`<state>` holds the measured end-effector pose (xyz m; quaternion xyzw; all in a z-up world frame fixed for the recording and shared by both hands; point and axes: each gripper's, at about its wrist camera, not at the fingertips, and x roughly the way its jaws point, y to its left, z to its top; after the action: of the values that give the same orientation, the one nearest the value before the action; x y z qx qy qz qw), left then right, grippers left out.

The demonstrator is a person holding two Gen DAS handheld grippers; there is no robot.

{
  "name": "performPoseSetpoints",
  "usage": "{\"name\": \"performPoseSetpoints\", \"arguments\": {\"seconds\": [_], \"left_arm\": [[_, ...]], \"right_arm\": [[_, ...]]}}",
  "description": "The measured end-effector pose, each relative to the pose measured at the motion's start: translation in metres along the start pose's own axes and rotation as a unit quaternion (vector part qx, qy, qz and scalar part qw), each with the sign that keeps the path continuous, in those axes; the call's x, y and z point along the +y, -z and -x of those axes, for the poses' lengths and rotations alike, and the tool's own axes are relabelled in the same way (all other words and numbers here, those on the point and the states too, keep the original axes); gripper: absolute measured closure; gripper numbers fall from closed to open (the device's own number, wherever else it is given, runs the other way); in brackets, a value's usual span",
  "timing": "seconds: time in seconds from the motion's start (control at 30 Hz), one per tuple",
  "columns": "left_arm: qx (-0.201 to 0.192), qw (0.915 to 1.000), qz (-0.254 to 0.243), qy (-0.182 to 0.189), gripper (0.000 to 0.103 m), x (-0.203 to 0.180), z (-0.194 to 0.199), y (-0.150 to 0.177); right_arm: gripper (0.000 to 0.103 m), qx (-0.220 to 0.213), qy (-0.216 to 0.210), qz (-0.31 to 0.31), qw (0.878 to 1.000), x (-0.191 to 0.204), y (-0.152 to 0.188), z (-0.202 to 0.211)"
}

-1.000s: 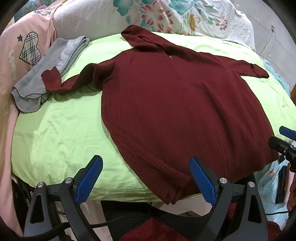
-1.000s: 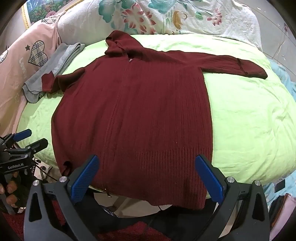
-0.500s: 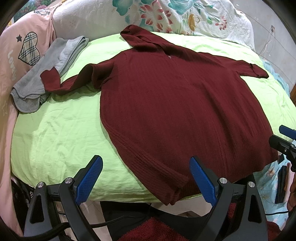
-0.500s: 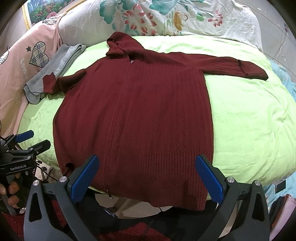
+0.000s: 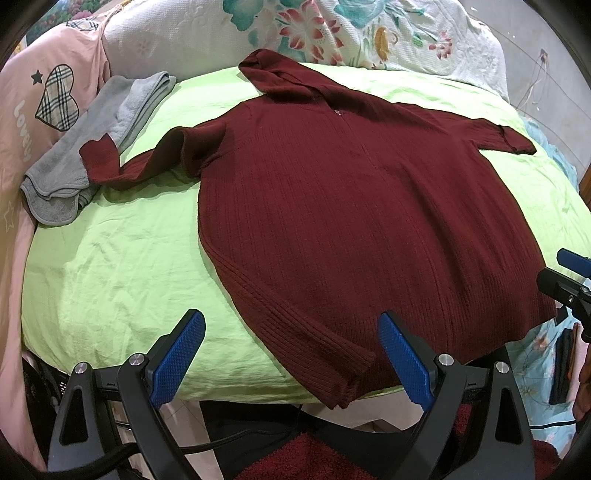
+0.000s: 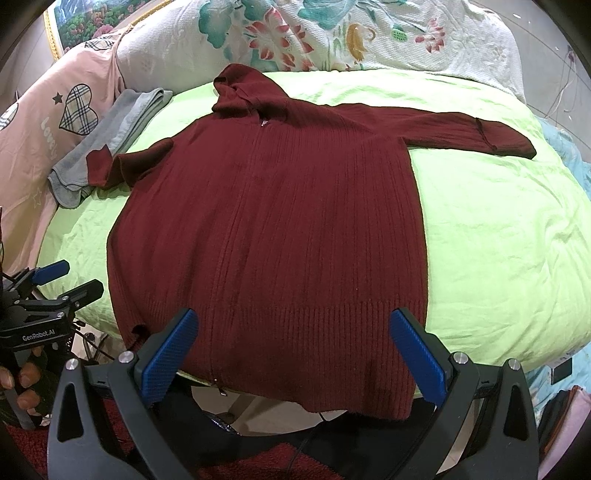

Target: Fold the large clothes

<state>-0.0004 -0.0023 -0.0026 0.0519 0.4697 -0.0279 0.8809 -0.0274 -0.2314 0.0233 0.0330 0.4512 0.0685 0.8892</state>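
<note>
Maroon hooded sweater [image 5: 362,221] lies spread flat, front up, on the lime-green bed sheet [image 5: 110,266], hem hanging over the near bed edge, with bare sheet on both sides. Its one cuff overlaps the folded grey towel [image 5: 92,147] at far left beside a pink pillow [image 5: 33,122] reading "Lovely"; a floral quilt [image 6: 351,33] is bunched behind the hood. Left gripper [image 5: 291,356] and right gripper [image 6: 295,356] hover off the near edge, jaws spread and holding nothing; "GenRobot.AI" reads on the left one.
</note>
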Motion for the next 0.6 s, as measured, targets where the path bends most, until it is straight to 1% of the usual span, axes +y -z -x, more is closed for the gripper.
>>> {"name": "performPoseSetpoints", "arguments": {"seconds": [0.1,0.13,0.47,0.6], "left_arm": [[-0.001,1.0000,0.000,-0.001,0.008,-0.0007,0.0001,0.0004],[0.000,1.0000,0.001,0.001,0.008,-0.0010,-0.0005,-0.0022],[0.002,1.0000,0.001,0.003,0.008,-0.0011,0.0002,-0.0015],[0.001,1.0000,0.002,0.003,0.008,-0.0020,-0.0013,-0.0017]], "right_arm": [[0.000,-0.006,0.000,0.001,1.000,0.0005,0.0000,0.0006],[0.000,0.004,0.002,0.001,1.000,0.0005,-0.0004,-0.0002],[0.000,0.010,0.002,-0.005,1.000,-0.0007,0.0006,-0.0009],[0.000,0.022,-0.003,-0.013,1.000,-0.0033,0.0004,-0.0014]]}}
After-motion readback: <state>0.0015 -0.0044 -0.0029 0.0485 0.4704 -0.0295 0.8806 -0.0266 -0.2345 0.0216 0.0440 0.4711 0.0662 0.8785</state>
